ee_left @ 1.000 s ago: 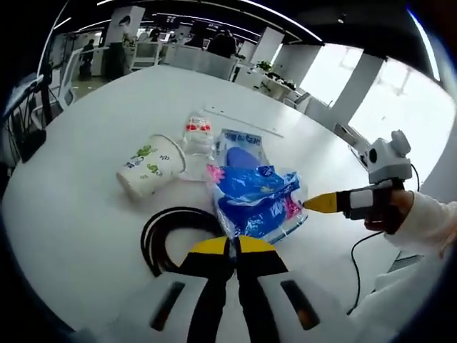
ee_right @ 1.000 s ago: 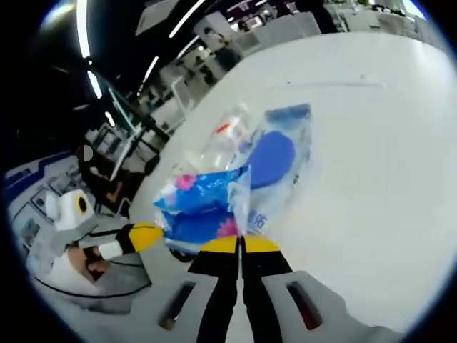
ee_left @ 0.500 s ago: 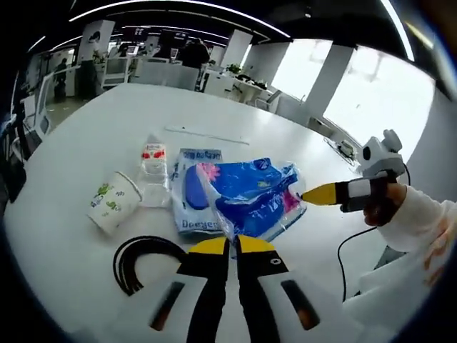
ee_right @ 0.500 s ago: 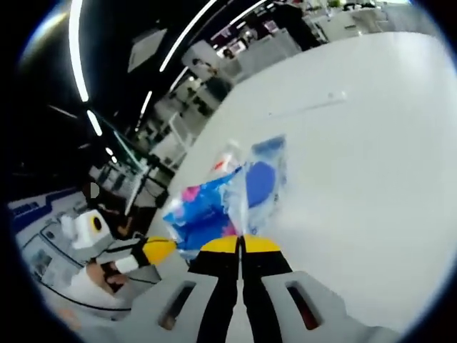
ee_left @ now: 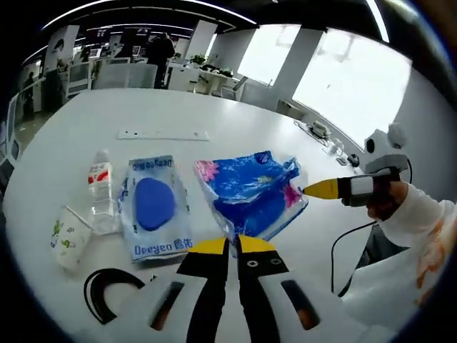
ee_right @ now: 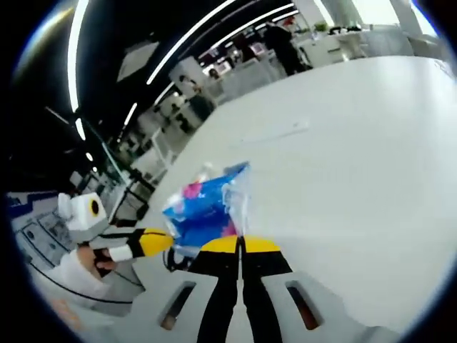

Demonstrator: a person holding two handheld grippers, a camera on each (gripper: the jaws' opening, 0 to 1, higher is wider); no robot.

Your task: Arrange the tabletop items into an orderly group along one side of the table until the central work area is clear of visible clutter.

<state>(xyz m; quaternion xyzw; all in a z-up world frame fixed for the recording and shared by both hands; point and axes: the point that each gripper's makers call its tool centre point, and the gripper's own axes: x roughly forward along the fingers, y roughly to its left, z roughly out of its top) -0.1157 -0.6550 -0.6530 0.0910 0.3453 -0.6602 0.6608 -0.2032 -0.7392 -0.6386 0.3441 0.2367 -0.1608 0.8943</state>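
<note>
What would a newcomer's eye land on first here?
The bright blue plastic pack, pinched at opposite ends by the left hand-held gripper and the right hand-held gripper. Left of it on the white table lie a flat blue pouch, a water bottle and a tipped paper cup.

Both grippers, left gripper and right gripper, have black jaws with yellow tips on grey bodies (a black cable trails); white sleeve.
</note>
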